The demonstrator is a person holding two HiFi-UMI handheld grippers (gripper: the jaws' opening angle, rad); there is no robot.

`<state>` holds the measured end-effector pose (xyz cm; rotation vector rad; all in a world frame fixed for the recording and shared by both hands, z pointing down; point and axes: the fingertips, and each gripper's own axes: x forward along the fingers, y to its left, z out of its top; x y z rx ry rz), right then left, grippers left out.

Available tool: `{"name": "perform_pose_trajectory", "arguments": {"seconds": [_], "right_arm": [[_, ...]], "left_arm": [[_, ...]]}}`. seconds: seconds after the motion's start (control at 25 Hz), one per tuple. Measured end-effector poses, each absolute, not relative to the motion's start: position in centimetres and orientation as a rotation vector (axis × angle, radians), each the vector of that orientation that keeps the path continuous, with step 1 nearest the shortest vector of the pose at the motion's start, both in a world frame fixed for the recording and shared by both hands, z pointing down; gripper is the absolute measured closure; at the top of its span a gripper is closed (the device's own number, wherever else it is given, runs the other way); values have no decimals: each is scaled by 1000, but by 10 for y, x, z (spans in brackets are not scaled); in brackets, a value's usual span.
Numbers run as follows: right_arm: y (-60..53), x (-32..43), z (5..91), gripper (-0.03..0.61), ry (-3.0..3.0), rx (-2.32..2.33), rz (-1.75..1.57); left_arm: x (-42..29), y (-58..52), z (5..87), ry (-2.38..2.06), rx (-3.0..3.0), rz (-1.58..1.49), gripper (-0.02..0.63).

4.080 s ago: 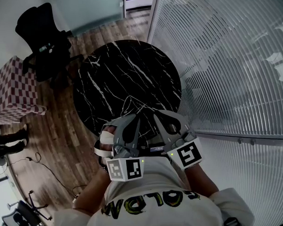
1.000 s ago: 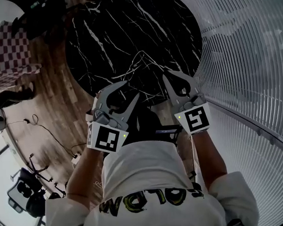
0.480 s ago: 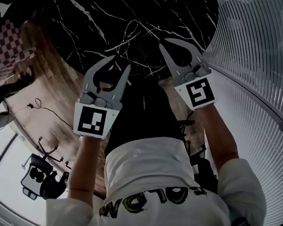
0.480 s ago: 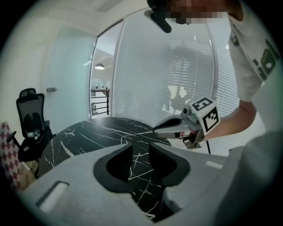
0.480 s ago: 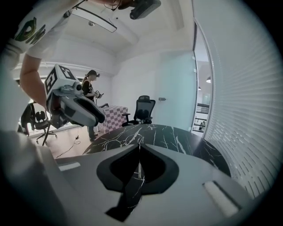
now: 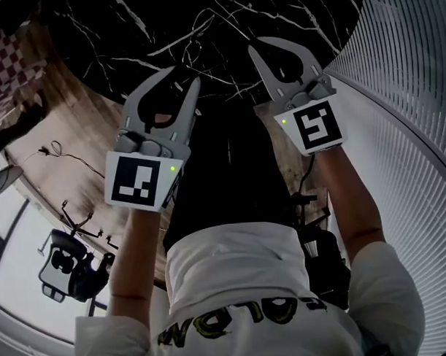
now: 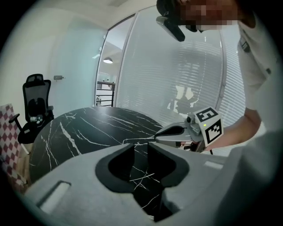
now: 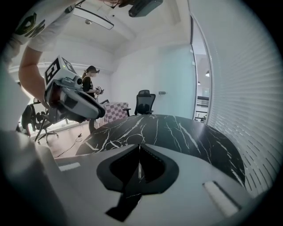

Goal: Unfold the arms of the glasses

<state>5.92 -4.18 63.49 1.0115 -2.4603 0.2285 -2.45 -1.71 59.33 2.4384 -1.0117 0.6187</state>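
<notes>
Here the left gripper (image 6: 186, 73) shows a narrow gap that has just been closing, with only black marble between its jaws. The right gripper (image 6: 253, 47) has its jaws together on nothing, and both reach over the near edge of the round table (image 6: 290, 11). Just ahead, between the two tips, lie the thin wire glasses (image 6: 195, 49), hard to part from the white veins; dark tabletop spreads beyond, the slatted wall (image 6: 410, 94) hugs its right edge, and wooden floor (image 6: 68, 142) opens leftward.
</notes>
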Motion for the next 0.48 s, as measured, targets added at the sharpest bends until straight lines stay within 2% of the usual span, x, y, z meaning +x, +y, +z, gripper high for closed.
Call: {"name": "perform_pose_trajectory", "arguments": {"seconds": [0.48], "right_arm": [[-33,68,685,568,-2365,1019,266]], "left_arm": [[-31,-2,650,-1015,2345,595,522]]}}
